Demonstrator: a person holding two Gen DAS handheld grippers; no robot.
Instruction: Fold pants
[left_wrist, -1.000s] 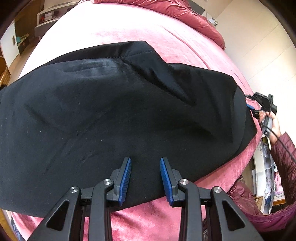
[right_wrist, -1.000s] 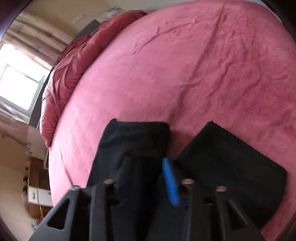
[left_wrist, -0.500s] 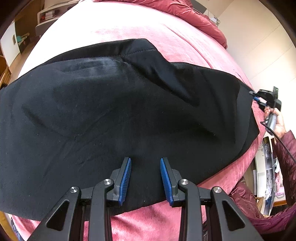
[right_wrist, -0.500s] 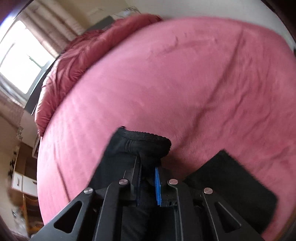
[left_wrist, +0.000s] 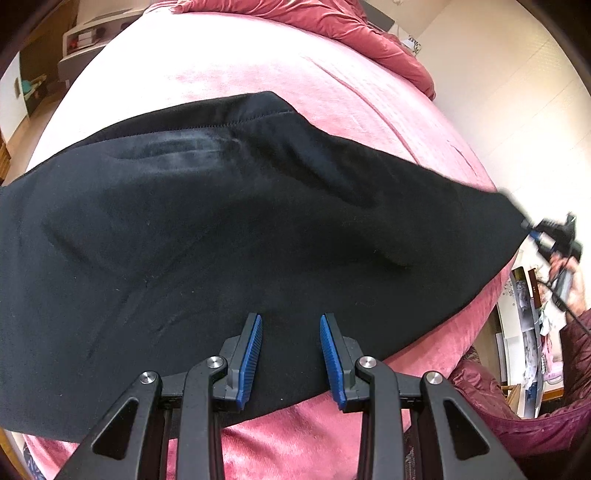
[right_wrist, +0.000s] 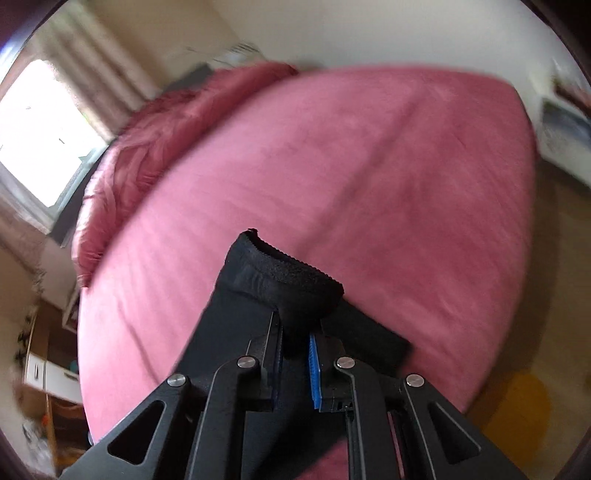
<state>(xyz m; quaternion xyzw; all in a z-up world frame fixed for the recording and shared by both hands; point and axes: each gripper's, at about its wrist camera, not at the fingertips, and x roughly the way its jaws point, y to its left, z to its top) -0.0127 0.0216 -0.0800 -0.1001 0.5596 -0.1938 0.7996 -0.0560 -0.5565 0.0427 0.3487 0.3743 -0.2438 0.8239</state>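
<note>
Black pants lie spread across a pink bed. My left gripper is open and empty, its blue pads above the near edge of the pants. My right gripper is shut on the pants' waistband end and holds it lifted off the bed. In the left wrist view the right gripper shows at the far right, pulling that corner of the fabric up and out.
A rumpled red duvet lies at the head of the bed. A window and low cabinets stand to the left in the right wrist view. Shelves with clutter stand beyond the bed's right edge.
My right gripper closed on the waistband end and lifted it up and away, stretching the pants to the right. My left gripper stayed open in place.
</note>
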